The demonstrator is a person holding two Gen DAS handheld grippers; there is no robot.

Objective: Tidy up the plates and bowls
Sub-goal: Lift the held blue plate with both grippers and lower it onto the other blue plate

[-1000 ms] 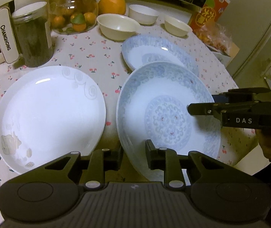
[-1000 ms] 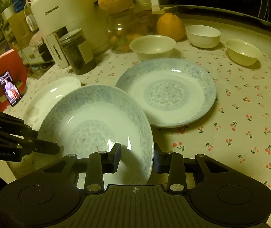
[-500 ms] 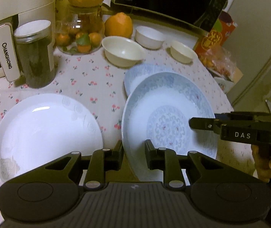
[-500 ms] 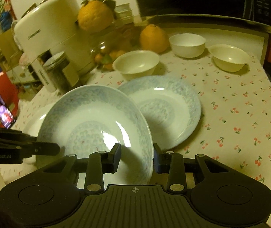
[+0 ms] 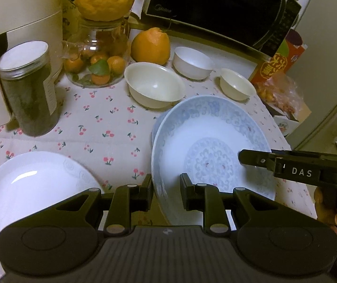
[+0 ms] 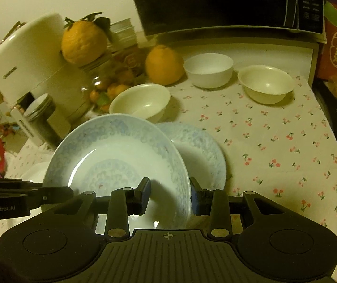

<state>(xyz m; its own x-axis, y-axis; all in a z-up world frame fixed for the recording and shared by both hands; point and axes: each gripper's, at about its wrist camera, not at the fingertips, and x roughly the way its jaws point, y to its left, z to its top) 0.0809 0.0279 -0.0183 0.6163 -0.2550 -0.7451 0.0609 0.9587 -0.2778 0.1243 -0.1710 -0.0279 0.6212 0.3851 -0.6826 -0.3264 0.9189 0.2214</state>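
Patterned plate [image 5: 212,155] rim-clamped by left gripper [image 5: 166,194], right gripper [image 6: 169,194]; apparently overlapping second plate [image 6: 203,151].

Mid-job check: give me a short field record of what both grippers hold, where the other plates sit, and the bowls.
held item: blue-patterned plate, lifted and tilted
left gripper: shut on the plate's near-left rim
right gripper: shut on the plate's opposite rim
beneath it: second blue-patterned plate flat on the tablecloth, partly covered
plain white plate: left, on the cloth, apart
bowls: three, separate, unstacked: large cream bowl, white bowl, small cream bowl
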